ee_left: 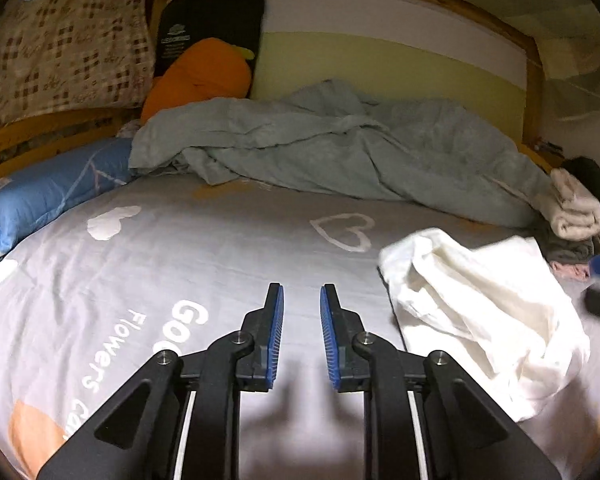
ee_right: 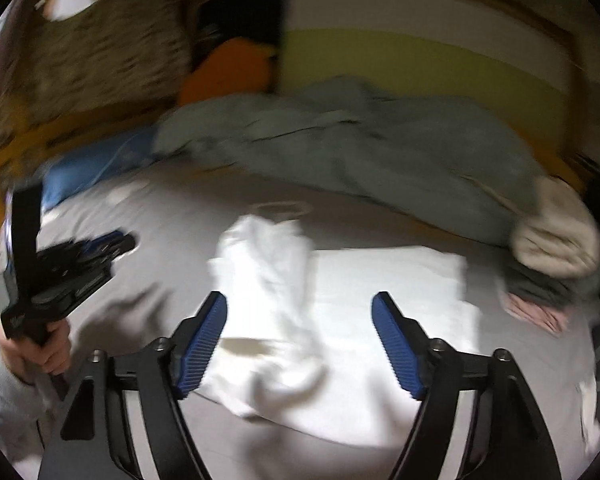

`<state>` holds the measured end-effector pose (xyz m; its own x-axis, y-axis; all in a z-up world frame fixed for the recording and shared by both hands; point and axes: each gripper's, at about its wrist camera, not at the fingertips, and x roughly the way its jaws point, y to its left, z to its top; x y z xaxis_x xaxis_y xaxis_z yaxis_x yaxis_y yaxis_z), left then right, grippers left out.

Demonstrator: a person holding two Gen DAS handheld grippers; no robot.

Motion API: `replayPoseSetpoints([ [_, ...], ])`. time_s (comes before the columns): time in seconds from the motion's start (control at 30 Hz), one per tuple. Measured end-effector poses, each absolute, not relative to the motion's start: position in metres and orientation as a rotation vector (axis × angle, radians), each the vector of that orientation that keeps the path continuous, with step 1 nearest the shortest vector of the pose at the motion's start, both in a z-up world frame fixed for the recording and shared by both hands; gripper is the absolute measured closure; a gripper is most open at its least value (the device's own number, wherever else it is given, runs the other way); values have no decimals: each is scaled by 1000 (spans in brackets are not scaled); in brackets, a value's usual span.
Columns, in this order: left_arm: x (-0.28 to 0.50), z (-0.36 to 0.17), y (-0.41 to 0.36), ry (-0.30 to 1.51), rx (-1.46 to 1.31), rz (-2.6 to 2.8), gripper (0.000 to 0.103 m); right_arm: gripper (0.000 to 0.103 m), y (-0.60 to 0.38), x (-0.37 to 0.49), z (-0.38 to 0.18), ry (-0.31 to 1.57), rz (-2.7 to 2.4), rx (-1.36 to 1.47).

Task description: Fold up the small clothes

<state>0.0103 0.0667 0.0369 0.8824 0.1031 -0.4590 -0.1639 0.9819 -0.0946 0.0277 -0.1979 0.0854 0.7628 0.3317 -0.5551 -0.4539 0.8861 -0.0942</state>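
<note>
1. The white, soft cotton garment (ee_left: 480, 320) lay crumpled on the grey bedsheet printed with white hearts and lettering (ee_left: 188, 256), on the right side of the bed as seen from the left wrist camera.
2. Its cloth was creased and partly doubled over itself, with a thicker rumpled ridge (ee_right: 276, 296) running along its left portion in the right wrist view (that view was badly blurred, so the garment's edges were hard to trace).
3. That ridge ran lengthwise from the near edge of the bed away toward the heaped pale blue-grey duvet (ee_left: 332, 148); the flatter part spread out to its right, and I could not tell which end was the neck or hem.
4. The left gripper (ee_left: 302, 300) hovered above bare sheet just left of the garment, its blue-padded jaws set a narrow gap apart with nothing between them.
5. The right gripper (ee_right: 300, 308) was poised over the garment with its jaws spread wide; whether the pads touched the cloth could not be told.
6. A small pile of folded clothes (ee_left: 572, 216), a cream item on top of grey and pink ones, sat at the far right beside the duvet.
7. A blue pillow (ee_left: 48, 196) lay at the left edge, with an orange carrot-shaped plush (ee_left: 204, 76) behind the duvet.
</note>
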Motion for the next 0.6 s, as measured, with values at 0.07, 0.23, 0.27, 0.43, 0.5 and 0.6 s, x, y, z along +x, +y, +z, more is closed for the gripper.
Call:
replayPoseSetpoints([
  [0.07, 5, 43, 76, 444, -139, 160, 74, 42, -169, 38, 79, 583, 497, -285],
  [0.23, 0, 48, 96, 423, -182, 193, 67, 51, -113, 73, 49, 694, 581, -369],
  [0.27, 0, 48, 99, 423, -191, 197, 67, 52, -103, 79, 40, 708, 564, -403],
  [0.43, 2, 48, 109, 427, -226, 201, 67, 52, -84, 106, 7, 731, 392, -562],
  [0.5, 4, 45, 110, 433, -216, 234, 63, 52, -85, 107, 4, 730, 390, -580],
  [0.6, 10, 39, 108, 452, -190, 244, 63, 76, -83, 102, 4, 714, 401, -634],
])
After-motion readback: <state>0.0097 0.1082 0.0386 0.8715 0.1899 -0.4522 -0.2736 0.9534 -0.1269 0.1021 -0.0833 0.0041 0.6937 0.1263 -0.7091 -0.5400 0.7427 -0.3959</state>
